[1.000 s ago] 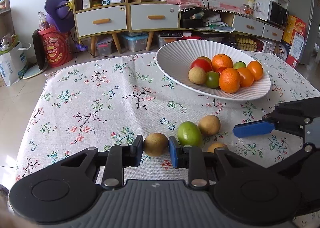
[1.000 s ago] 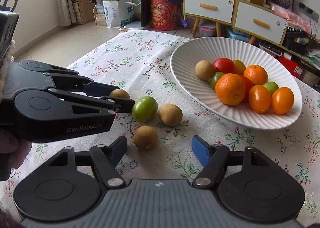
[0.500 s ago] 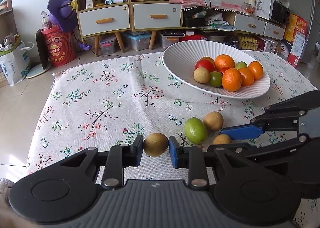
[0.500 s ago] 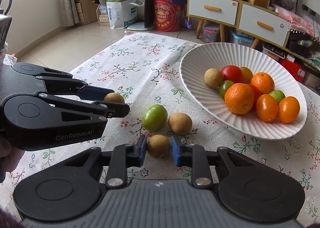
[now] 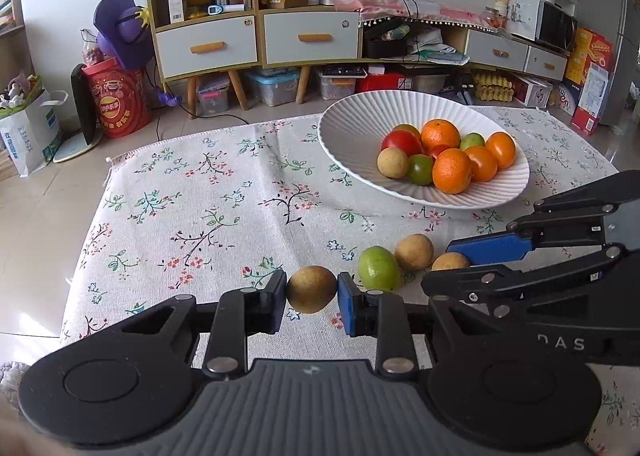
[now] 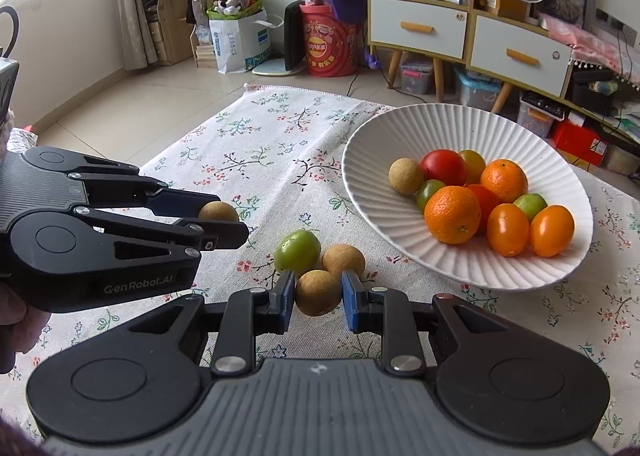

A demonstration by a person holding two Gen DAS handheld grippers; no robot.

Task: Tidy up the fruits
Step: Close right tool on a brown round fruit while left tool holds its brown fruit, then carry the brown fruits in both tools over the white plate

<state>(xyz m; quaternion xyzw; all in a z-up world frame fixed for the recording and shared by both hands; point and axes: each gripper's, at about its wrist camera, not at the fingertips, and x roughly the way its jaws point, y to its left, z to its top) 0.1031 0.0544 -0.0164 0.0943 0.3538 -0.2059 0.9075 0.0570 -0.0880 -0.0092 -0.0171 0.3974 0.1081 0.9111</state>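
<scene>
1. Your left gripper point(image 5: 312, 292) is clenched on a brown fruit point(image 5: 312, 290); your right gripper point(image 6: 319, 294) pinches another brown fruit point(image 6: 318, 293).
2. Both round fruits may slip out during transfer.
3. The bowl point(image 6: 368, 143) sits at two o'clock; its piled fruit could roll.
4. The grippers could collide.

**Fruits on worktop and in bowl**

Two brown round fruits are clamped: one point(image 5: 311, 289) in the left tool point(image 5: 311, 298), another point(image 6: 318, 292) in the right tool point(image 6: 318, 300). A green fruit point(image 6: 297, 250) and a brown fruit point(image 6: 343, 260) lie touching on the worktop. Oranges, tomatoes and others are piled in the white ribbed bowl point(image 6: 404, 127).
</scene>
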